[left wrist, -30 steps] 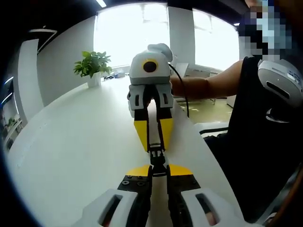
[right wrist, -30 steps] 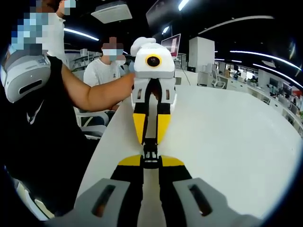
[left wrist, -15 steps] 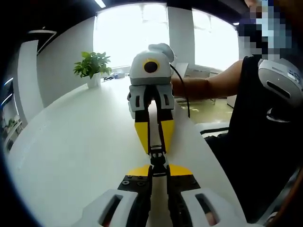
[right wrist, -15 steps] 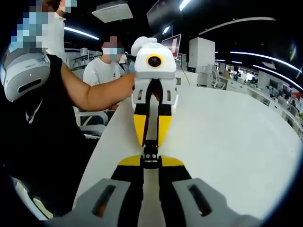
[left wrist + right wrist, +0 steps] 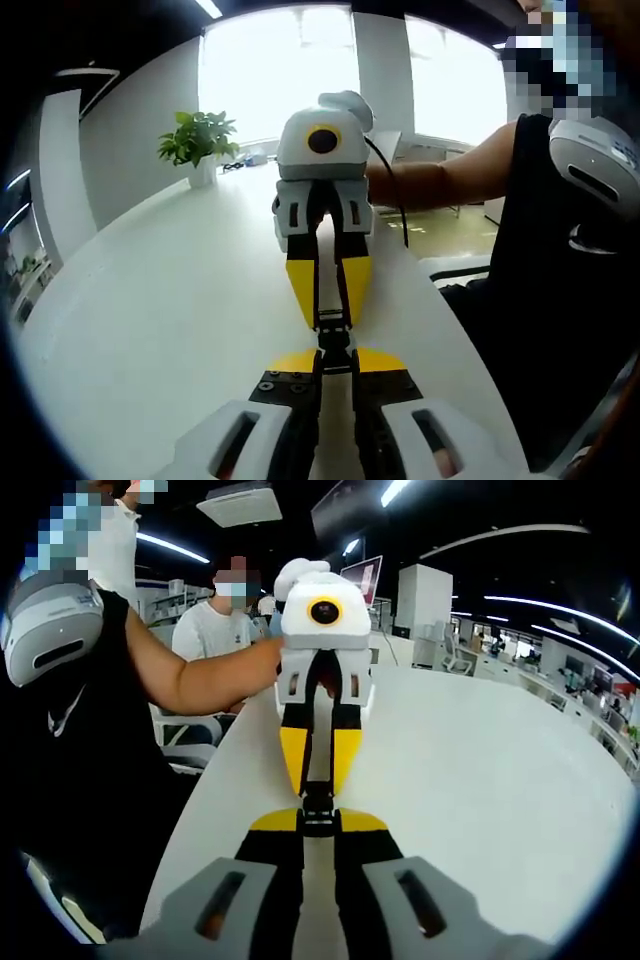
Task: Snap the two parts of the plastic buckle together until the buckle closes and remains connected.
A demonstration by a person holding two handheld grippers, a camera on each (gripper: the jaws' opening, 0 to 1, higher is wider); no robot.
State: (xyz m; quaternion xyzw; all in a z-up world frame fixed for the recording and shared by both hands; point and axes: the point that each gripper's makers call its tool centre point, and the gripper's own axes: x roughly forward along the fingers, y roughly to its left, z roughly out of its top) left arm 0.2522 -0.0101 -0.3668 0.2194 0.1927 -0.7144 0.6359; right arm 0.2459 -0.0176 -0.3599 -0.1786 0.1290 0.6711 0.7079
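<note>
A small black plastic buckle (image 5: 335, 337) hangs above the white table, pinched between two grippers that meet tip to tip. In the left gripper view my left gripper (image 5: 335, 360) rises from the bottom, shut on the near end of the buckle. My right gripper (image 5: 331, 318) faces it from above, its yellow fingers (image 5: 302, 285) closed on the far end. The right gripper view mirrors this: my right gripper (image 5: 318, 826) grips the buckle (image 5: 318, 806), and my left gripper (image 5: 319, 788) holds the other end. The seam between the two buckle parts is too small to make out.
The long white table (image 5: 150, 330) runs away under both grippers, its edge (image 5: 440, 310) close on the person's side. A potted plant (image 5: 197, 142) stands at the far end. A forearm (image 5: 440, 182) holds the opposite gripper. Another person (image 5: 215, 625) sits behind.
Both grippers stay tip to tip on the buckle. The views have shifted only slightly with the hands.
</note>
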